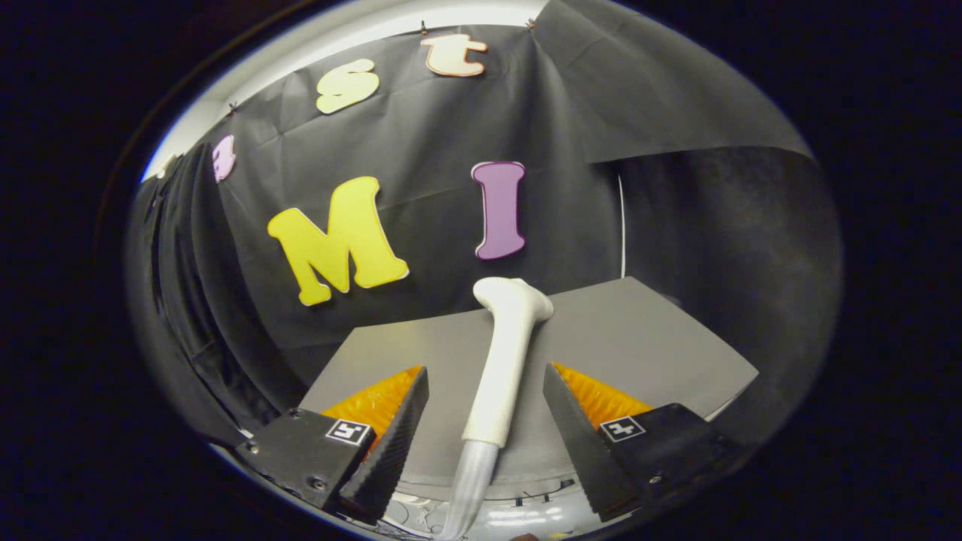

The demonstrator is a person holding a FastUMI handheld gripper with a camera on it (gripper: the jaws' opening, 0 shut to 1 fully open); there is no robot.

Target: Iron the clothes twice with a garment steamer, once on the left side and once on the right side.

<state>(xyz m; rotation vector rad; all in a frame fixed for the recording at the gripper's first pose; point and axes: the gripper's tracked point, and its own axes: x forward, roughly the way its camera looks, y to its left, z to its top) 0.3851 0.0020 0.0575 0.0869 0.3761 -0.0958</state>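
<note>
One white garment steamer (502, 361) lies on the grey bench (646, 338), its handle running between the two fingers (391, 436) of the gripper (485, 421), head pointing far. The jaws stand open, neither finger touching it. One clear hose (470, 488) trails near.

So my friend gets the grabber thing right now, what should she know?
Tool: open, fingers either side of the steamer handle, not pressing it.
Garment steamer: white, lying on the grey board, head pointing toward the black cloth wall, its pale hose running back between the fingers.
Done: nothing I can see; steamer not yet gripped.
Left: close on the handle, lift it, steam the clothes once on the left side and once on the right. The clothes aren't visible from here.
</note>
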